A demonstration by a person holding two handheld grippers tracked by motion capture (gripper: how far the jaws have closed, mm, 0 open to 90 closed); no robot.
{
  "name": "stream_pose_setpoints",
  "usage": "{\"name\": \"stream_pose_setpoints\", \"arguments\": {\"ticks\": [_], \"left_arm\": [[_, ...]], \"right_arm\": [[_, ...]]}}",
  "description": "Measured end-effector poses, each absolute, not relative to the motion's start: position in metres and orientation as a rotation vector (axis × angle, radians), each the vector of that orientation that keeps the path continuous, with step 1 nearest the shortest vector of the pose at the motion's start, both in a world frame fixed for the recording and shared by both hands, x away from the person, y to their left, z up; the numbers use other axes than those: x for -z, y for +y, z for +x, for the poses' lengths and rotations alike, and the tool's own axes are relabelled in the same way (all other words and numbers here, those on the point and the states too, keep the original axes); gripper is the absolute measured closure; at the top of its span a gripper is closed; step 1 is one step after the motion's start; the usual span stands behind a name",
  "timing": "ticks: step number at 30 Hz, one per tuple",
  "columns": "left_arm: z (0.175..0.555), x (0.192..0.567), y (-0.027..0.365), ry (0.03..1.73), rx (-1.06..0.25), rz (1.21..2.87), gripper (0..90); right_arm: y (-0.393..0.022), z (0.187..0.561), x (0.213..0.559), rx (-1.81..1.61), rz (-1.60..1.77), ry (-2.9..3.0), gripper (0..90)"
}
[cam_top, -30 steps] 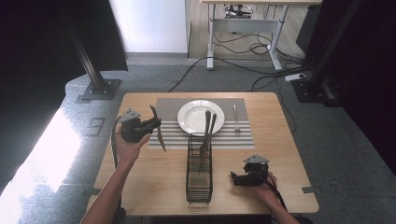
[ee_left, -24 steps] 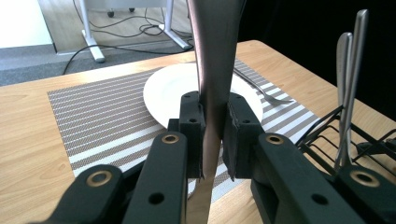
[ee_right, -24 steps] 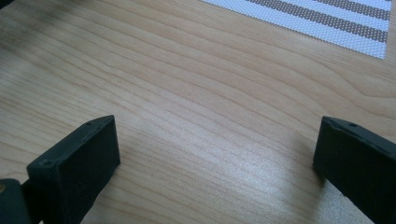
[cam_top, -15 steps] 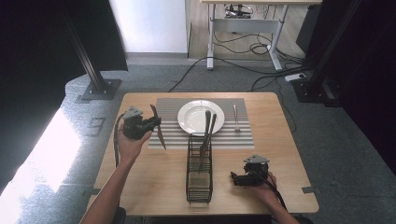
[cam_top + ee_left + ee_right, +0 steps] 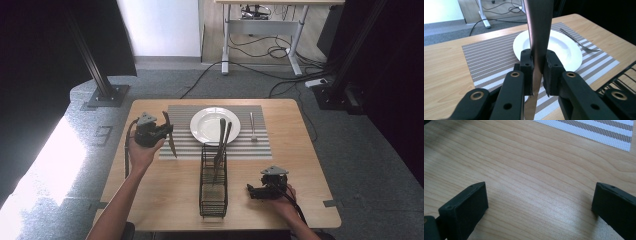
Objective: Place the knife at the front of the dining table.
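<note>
The knife (image 5: 537,37) looked like smooth metal with a dull sheen, pinched by matt black plastic pads (image 5: 527,67). Table (image 5: 529,170) was pale wood with a satin grain, the placemat (image 5: 489,60) a woven striped weave, plate (image 5: 570,50) glossy white, rack (image 5: 213,182) thin black wire.

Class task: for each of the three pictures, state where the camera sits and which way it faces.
High view: above the person's side, facing forward and down at the table; both forearms show.
Left gripper view: on the left gripper, facing plate; jaws clamp a knife.
Right gripper view: on the right gripper, facing bare wood.
Shared: the striped placemat.
</note>
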State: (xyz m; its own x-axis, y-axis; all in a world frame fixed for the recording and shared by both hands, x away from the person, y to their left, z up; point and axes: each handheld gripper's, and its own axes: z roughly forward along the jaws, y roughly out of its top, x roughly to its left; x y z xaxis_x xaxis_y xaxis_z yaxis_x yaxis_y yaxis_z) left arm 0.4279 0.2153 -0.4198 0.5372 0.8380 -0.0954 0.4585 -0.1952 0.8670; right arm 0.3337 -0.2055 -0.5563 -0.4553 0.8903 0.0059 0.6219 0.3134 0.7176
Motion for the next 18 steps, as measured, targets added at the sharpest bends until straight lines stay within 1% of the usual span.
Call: {"name": "stream_pose_setpoints", "arguments": {"ticks": [18], "left_arm": [[0.455,0.423,0.202,1.11,-0.514,1.849,79.1]], "right_arm": [[-0.206,0.334,0.556,-0.934,1.344,2.197,0.4]]}}
